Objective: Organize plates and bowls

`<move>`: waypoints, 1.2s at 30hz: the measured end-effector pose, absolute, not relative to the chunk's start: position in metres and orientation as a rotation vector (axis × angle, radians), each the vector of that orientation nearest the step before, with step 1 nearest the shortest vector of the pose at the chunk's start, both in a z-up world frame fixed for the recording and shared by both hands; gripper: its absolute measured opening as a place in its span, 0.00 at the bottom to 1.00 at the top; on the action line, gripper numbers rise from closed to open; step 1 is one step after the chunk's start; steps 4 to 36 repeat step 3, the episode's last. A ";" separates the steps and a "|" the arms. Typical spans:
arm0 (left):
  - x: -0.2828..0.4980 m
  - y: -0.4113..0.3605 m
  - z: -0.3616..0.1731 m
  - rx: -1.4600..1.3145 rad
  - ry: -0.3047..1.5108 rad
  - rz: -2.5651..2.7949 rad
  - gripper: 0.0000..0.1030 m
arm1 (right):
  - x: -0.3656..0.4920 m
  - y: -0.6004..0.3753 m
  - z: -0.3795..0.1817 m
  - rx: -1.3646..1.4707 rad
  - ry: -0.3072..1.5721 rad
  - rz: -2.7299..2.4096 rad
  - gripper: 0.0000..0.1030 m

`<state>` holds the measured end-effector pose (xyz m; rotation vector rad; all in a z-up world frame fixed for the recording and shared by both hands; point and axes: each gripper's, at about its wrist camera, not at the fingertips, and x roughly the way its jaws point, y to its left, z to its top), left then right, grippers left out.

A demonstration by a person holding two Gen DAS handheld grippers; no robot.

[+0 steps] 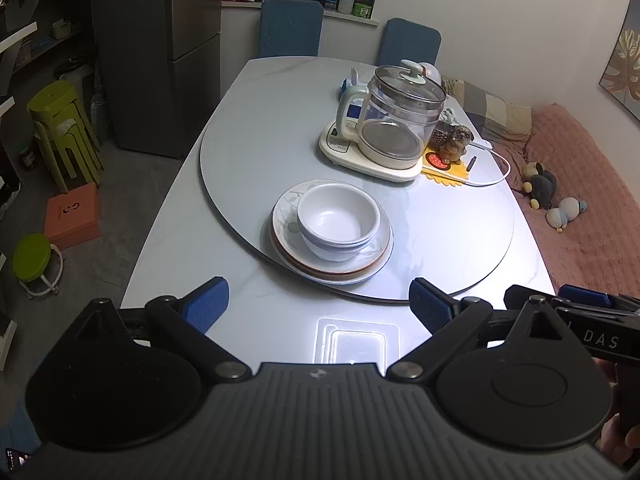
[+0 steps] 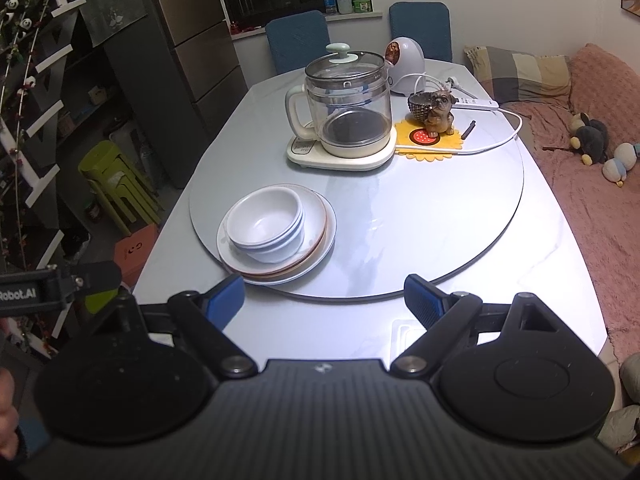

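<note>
Stacked white bowls (image 1: 338, 220) (image 2: 267, 222) sit nested on a stack of plates (image 1: 376, 258) (image 2: 318, 236) at the near edge of the round turntable (image 1: 460, 232) (image 2: 440, 208). My left gripper (image 1: 318, 304) is open and empty, held above the near table edge, short of the stack. My right gripper (image 2: 324, 300) is open and empty, also short of the stack, with the stack ahead to its left. The right gripper's side shows at the right edge of the left wrist view, and the left gripper's side at the left edge of the right wrist view.
A glass kettle on its base (image 1: 394, 120) (image 2: 346, 112), a dog figurine (image 1: 454, 142) (image 2: 438, 114) on a yellow mat and a white cable (image 2: 504, 136) stand on the far turntable. Two blue chairs (image 2: 298, 40) stand behind the table. A pink sofa (image 2: 600, 184) is right, green stools (image 1: 64, 128) left.
</note>
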<state>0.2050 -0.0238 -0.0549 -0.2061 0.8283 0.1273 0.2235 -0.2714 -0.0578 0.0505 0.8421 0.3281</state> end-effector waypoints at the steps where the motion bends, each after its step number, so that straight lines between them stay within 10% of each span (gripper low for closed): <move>1: 0.205 -0.024 -0.055 -0.206 0.830 0.126 0.96 | 0.224 -0.271 -0.058 0.050 0.844 0.329 0.86; 36: 0.205 -0.023 -0.055 -0.207 0.830 0.125 0.96 | 0.223 -0.270 -0.058 0.047 0.842 0.331 0.86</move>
